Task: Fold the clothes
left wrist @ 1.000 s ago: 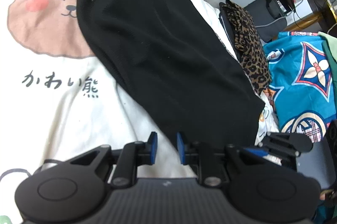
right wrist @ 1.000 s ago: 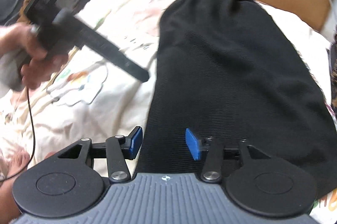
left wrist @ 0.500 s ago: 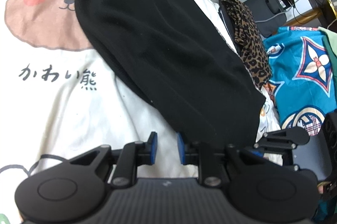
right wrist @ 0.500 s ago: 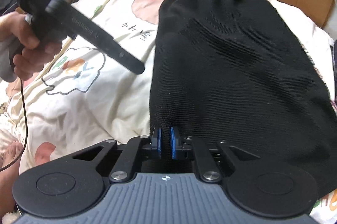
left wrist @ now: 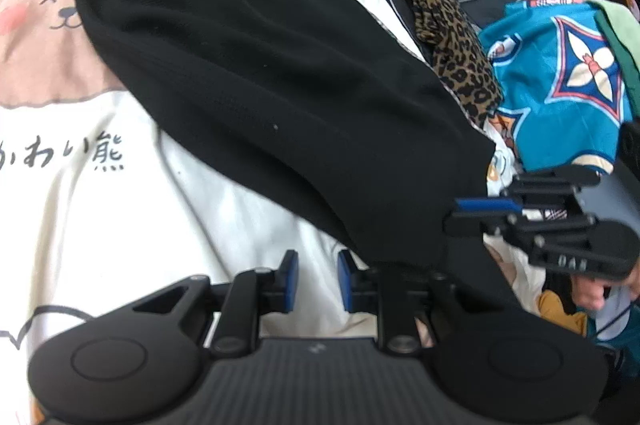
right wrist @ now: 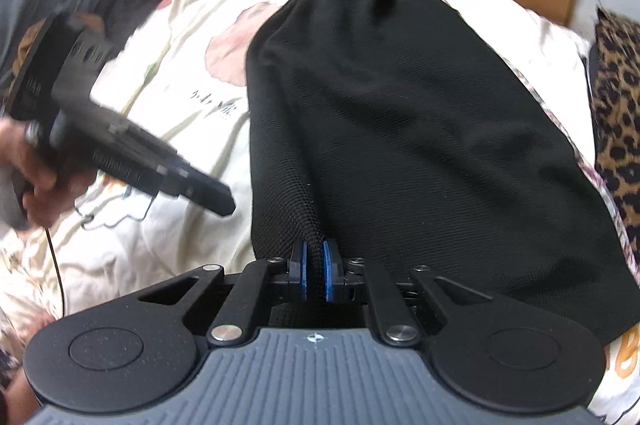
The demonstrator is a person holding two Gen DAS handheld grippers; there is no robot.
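Having lifted the hem since a moment ago, the right hand-held gripper (right wrist: 315, 267) stays clamped on the black garment (right wrist: 400, 129), while the left hand-held gripper (left wrist: 313, 275) hovers slightly open, empty, beside it.

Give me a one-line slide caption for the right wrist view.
Right claw shut on the near hem of a black garment spread on a printed bedsheet; left claw hovers beside it.

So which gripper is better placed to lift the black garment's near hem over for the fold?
Right. The right gripper is shut on the black garment at its hem; the left gripper is open over the bedsheet, holding nothing.
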